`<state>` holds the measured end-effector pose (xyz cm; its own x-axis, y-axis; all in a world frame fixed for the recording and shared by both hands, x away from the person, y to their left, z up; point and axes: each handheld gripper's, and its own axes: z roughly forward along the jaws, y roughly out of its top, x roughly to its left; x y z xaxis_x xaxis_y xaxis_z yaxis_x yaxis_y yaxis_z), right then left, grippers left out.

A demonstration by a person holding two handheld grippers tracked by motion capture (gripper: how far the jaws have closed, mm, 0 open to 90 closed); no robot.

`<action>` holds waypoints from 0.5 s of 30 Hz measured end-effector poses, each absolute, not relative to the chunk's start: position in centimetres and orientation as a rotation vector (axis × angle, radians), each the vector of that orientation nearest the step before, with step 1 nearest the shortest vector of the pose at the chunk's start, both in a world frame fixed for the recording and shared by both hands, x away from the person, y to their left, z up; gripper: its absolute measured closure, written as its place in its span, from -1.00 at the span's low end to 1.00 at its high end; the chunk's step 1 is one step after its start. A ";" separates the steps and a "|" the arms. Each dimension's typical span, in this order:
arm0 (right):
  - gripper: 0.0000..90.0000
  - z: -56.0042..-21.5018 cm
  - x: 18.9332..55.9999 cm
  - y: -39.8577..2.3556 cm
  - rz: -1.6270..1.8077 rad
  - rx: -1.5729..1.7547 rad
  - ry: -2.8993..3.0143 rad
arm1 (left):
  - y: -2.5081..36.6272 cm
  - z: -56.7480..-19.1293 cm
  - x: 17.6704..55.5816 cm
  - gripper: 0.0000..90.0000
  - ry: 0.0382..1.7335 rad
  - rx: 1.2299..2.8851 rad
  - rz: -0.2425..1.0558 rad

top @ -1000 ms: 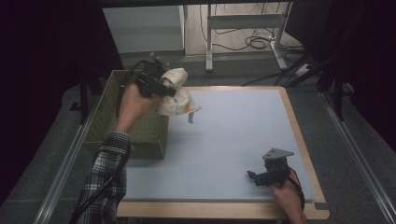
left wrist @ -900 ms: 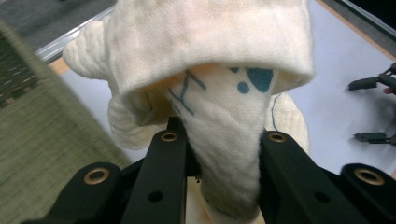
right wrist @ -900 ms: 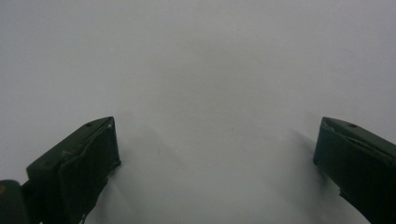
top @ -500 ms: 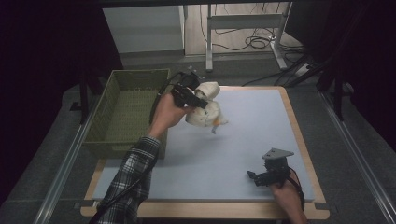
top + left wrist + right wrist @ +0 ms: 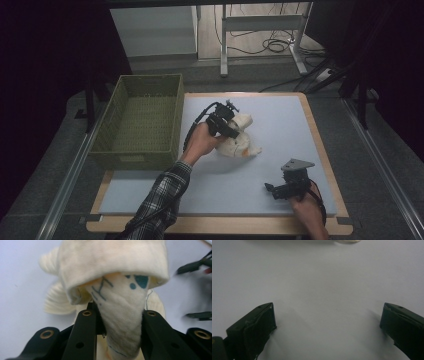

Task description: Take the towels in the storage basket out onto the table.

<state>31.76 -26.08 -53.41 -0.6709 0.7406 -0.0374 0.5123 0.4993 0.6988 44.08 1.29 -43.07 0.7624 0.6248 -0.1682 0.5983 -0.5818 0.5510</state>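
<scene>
Black jaws of my right gripper (image 5: 272, 191) stand wide apart with nothing between them, low over the near right of the blue-grey mat (image 5: 280, 130). Mid-table, my left gripper (image 5: 235, 131) clamps the cream cloth bundle (image 5: 239, 142), jaws pinching its pen-marked fold and just easing open. Since 1 second ago the bundle has come off the basket's edge down onto the mat: release looks near. Farther left sits the green basket (image 5: 142, 120). No obstacle between the 2 grippers.
</scene>
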 end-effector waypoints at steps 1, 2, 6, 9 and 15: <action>-1.00 -53.4 31.8 -26.1 0.961 1.048 2.414 | 1.2 -44.0 44.1 0.65 0.928 2.359 0.053; -1.00 -53.4 31.8 -26.1 0.962 1.049 2.416 | 1.2 -44.8 44.0 0.64 0.932 2.369 0.062; -1.00 -53.4 31.8 -26.1 0.961 1.047 2.415 | 1.2 -48.0 43.9 0.56 0.956 2.395 0.074; -1.00 -53.4 31.8 -26.1 0.956 1.049 2.417 | 1.3 -49.3 43.8 0.21 0.973 2.385 0.080; -1.00 -53.3 31.8 -26.1 0.955 1.051 2.420 | 2.4 -49.3 42.9 -0.33 0.944 2.361 0.113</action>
